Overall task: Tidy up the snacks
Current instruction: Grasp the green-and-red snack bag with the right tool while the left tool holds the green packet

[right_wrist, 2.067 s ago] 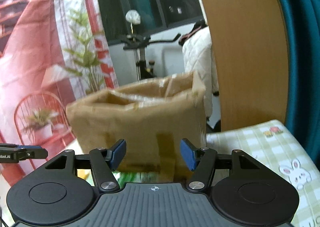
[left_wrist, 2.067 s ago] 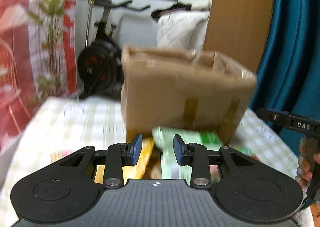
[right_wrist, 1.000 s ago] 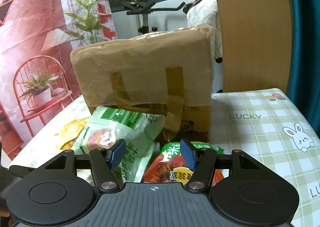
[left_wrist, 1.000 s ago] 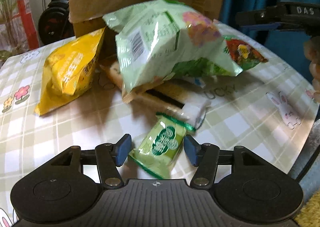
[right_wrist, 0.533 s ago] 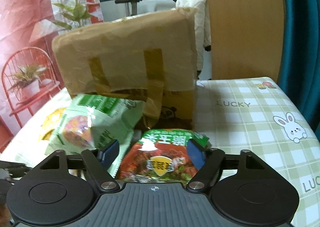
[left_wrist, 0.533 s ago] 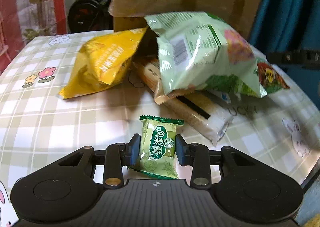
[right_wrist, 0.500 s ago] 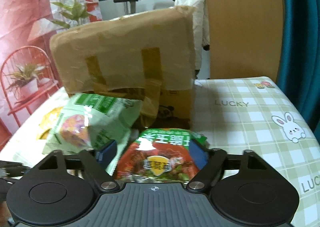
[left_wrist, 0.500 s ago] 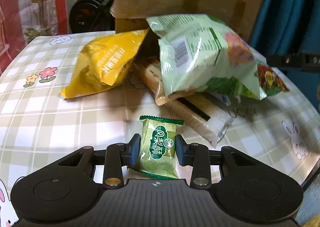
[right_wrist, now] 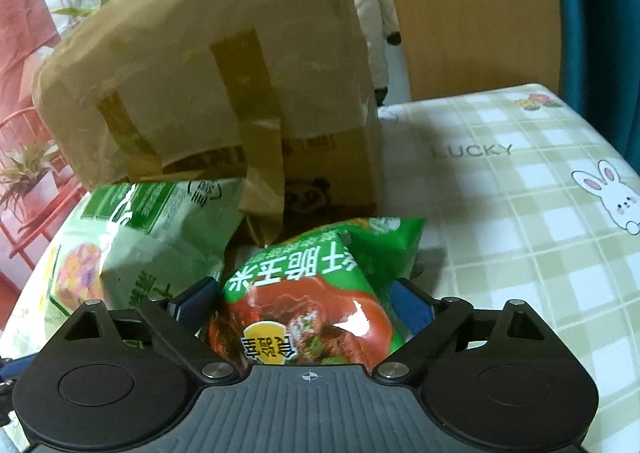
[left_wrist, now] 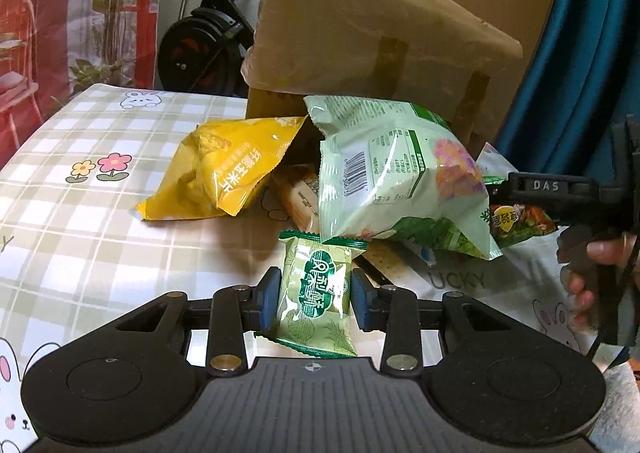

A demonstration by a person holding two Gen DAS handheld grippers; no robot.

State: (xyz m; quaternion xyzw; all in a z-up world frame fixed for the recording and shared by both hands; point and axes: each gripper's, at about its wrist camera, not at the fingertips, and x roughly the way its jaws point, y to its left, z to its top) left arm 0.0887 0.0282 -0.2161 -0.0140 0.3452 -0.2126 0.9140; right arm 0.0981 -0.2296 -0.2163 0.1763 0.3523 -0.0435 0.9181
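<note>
Two packets (left_wrist: 304,193) half under bag (left_wrist: 396,177)

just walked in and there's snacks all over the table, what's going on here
A person is sorting snacks with a handheld gripper in each hand. The left gripper is shut on a small green snack packet, held just above the checked tablecloth. The right gripper has its jaws opening around a red and green bag, not yet gripping it. A yellow bag and a pale green bag lie beside a tipped cardboard box.
</note>
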